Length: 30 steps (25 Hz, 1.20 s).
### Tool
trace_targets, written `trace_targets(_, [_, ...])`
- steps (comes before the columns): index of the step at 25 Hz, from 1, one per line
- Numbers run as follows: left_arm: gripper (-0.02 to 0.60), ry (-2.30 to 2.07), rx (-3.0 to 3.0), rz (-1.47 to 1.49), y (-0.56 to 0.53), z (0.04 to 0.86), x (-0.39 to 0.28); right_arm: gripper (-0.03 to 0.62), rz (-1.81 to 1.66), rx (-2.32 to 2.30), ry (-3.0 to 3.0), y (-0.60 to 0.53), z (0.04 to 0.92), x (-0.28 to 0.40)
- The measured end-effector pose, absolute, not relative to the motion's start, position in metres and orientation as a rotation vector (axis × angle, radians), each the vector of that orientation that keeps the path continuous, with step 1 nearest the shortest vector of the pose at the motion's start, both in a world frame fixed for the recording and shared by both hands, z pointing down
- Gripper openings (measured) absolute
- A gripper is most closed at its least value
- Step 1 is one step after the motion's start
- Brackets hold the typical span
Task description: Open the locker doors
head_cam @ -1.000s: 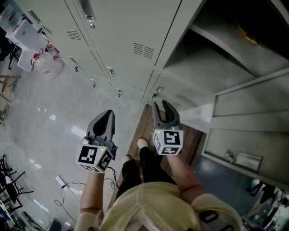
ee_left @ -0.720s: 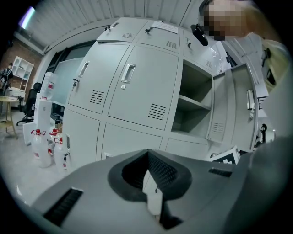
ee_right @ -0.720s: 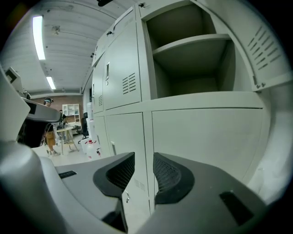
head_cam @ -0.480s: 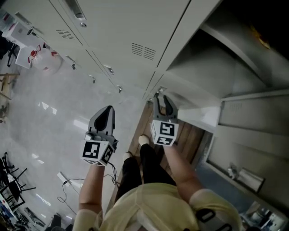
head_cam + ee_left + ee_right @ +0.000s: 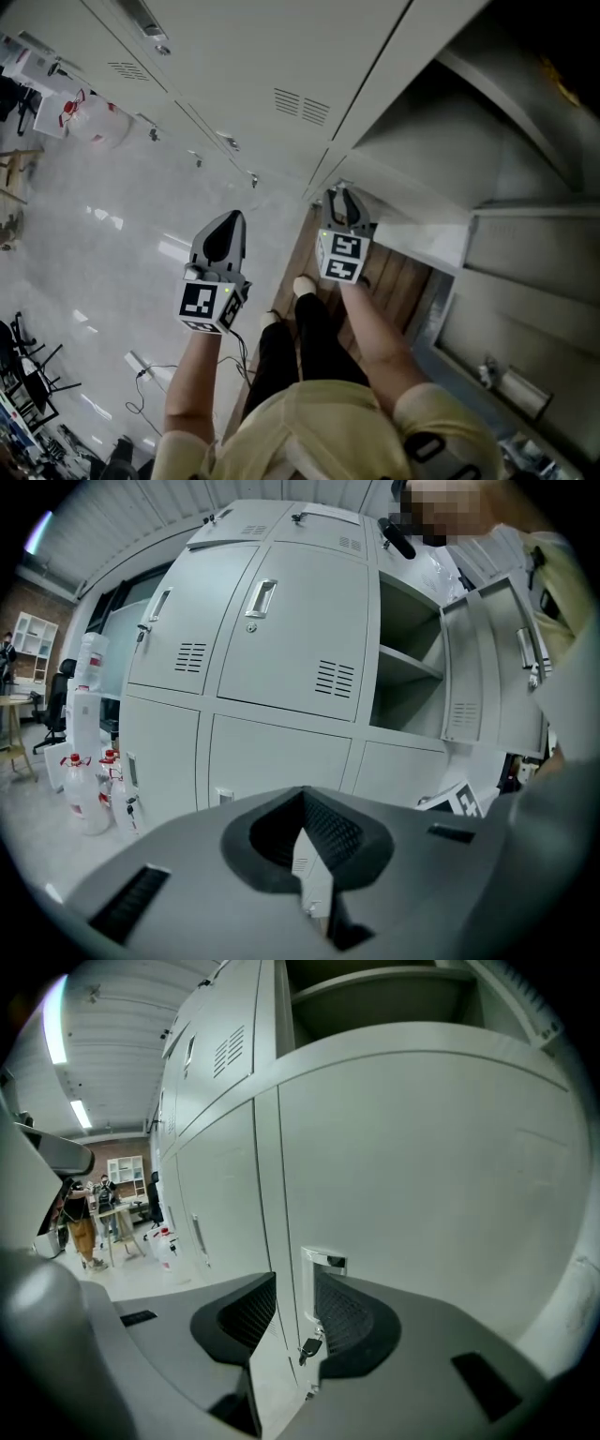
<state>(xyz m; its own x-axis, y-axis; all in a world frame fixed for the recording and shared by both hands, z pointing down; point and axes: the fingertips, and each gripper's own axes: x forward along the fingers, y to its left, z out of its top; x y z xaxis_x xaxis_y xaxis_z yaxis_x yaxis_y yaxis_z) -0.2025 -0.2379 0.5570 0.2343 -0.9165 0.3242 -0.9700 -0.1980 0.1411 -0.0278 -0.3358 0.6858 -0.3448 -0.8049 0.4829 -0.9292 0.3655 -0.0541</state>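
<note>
Grey metal lockers [image 5: 234, 56] stand in front of me. The upper right compartment [image 5: 450, 122] is open, its door [image 5: 525, 272] swung out to the right. My right gripper [image 5: 343, 199] is up against the closed lower door [image 5: 422, 1194]. It is open, its jaws on either side of the chrome handle [image 5: 323, 1274], with a key [image 5: 307, 1346] hanging in the lock below. My left gripper [image 5: 228, 225] hangs apart to the left, shut and empty, facing the closed lockers [image 5: 291, 630].
White jugs [image 5: 89, 117] stand on the floor at the left, beside the lockers. A cable [image 5: 141, 370] lies on the pale floor behind me. My shoes [image 5: 302, 286] are on a wooden strip [image 5: 394, 281]. People stand far off [image 5: 80, 1227].
My right gripper has moved forward and down to the lower door's handle, which now sits between its jaws. The left gripper has only drifted a little.
</note>
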Motion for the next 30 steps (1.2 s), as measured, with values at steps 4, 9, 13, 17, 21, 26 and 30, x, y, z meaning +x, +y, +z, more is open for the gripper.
trace_targets(4, [-0.006,-1.757,2.206,0.261,-0.238,0.562,-0.205,0.121,0.488,1.544,-2.227,-0.345,0.696,-0.028])
trace_targets(9, [-0.006,-1.747,2.194,0.26,-0.24,0.569,-0.203,0.122,0.507,1.553,-2.205,-0.354,0.704,-0.033])
trace_targets(13, [-0.006,-1.74,2.202,0.263,-0.241,0.571,-0.2,0.123,0.535,1.56,-2.18,-0.36,0.712,-0.036])
trace_targets(17, [-0.006,-1.731,2.201,0.258,-0.236,0.57,-0.2,0.123,0.522,1.56,-2.182,-0.365,0.711,-0.039])
trace_targets(21, [-0.006,-1.717,2.191,0.253,-0.23,0.57,-0.202,0.123,0.559,1.561,-2.174,-0.362,0.711,-0.04])
trace_targets(26, [-0.006,-1.714,2.204,0.248,-0.221,0.568,-0.204,0.123,0.568,1.538,-2.183,-0.344,0.709,-0.044])
trace_targets(30, [-0.006,-1.714,2.224,0.247,-0.214,0.565,-0.204,0.123,0.556,1.527,-2.176,-0.324,0.712,-0.043])
